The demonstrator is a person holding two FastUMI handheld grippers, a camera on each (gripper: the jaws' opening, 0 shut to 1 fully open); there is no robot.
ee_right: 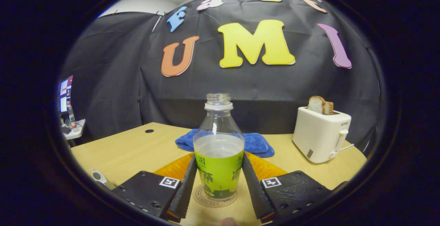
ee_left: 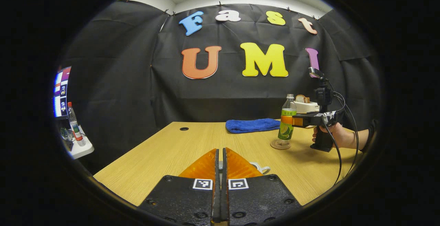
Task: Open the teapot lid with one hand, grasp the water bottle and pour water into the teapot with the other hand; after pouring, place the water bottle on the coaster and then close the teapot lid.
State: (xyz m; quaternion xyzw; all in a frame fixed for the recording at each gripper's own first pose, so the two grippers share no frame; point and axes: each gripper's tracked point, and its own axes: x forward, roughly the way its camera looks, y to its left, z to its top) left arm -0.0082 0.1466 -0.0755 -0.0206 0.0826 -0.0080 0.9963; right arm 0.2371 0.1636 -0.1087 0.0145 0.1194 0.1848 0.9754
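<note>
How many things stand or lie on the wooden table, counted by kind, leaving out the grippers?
Bottle: 1, the water bottle
Coaster: 1, the coaster under it
Cloth: 1, the blue cloth
Toaster: 1, the toaster
Total: 4, plus a white part behind the left gripper that I cannot identify.

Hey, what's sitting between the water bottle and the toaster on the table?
Nothing: in the right gripper view, bare table separates bottle from toaster.

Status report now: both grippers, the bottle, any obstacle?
Left gripper shut, empty. Right gripper around clear green-labelled water bottle, uncapped, upright on round coaster. Blue folded towel behind, apart.
</note>
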